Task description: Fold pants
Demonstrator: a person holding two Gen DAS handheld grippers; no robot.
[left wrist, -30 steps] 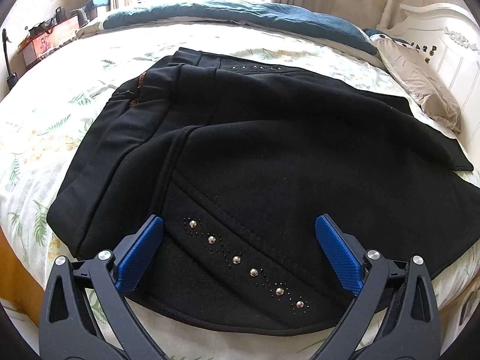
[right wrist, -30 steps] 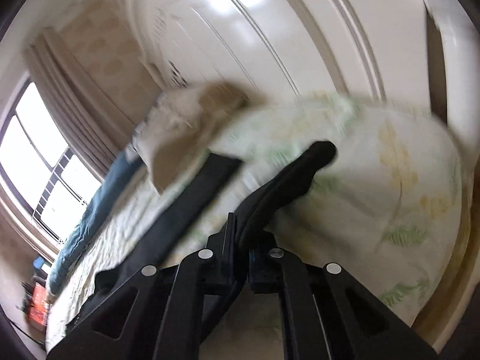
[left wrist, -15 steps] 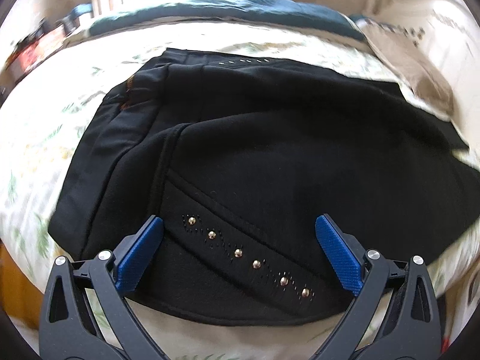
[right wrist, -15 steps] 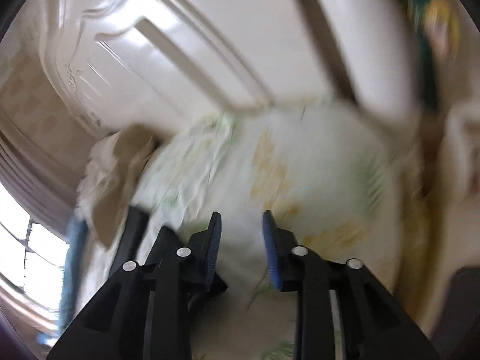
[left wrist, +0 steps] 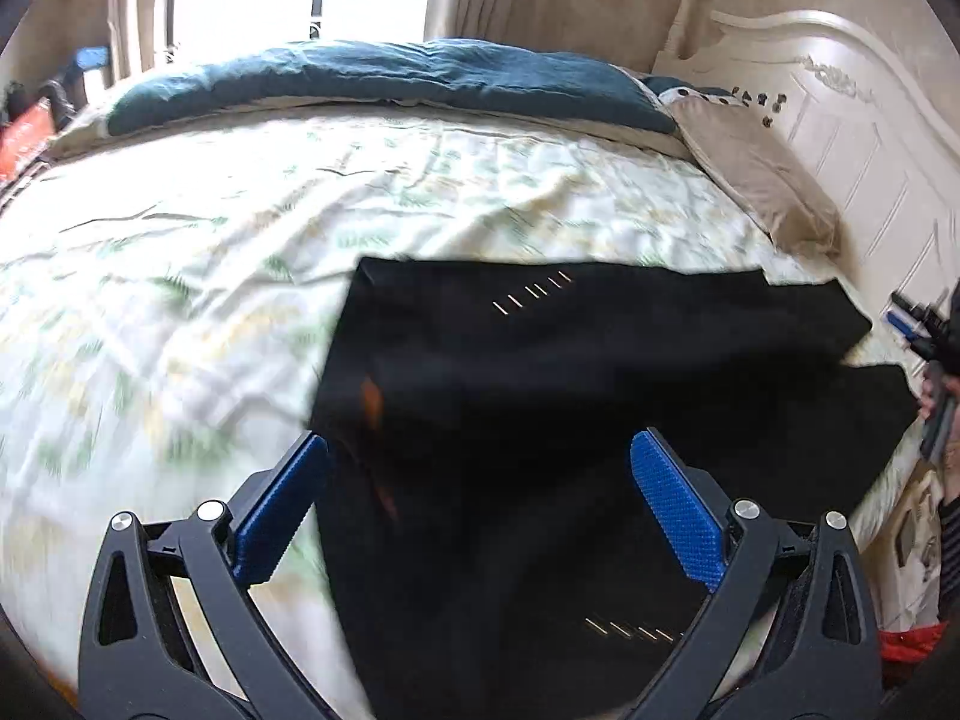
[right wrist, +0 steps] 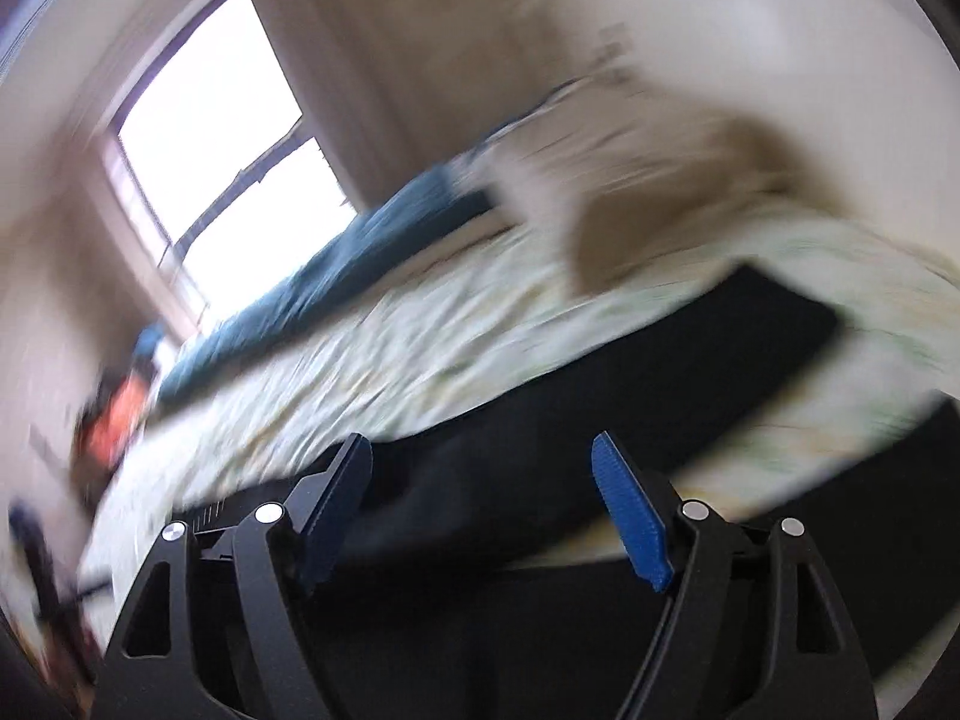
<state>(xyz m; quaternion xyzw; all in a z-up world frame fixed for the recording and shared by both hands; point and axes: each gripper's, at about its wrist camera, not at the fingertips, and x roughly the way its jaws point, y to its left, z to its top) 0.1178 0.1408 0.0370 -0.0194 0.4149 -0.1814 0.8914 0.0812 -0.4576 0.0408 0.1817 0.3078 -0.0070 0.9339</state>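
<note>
- Pants (left wrist: 540,420): black, lying flat on the bed (left wrist: 240,240), folded lengthwise, legs running toward the headboard (left wrist: 840,120).
- Left gripper (left wrist: 480,498): fingers spread wide above the pants near the waist end, gripping nothing.
- Right gripper (right wrist: 480,504): jaws opening, nothing pinched; pants lie below. View blurred.
- Judgement: next fold is crosswise. Both grippers should pinch matching corners, all layers, lift evenly toward the headboard end, keeping edges aligned.

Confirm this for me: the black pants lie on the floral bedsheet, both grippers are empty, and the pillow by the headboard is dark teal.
Wrong on the pillow: the left wrist view shows it tan. The teal thing is the blanket along the window side. The rest holds: black pants lie on the floral bedsheet; left gripper and right gripper grip nothing, the right's jaws opening.
</note>
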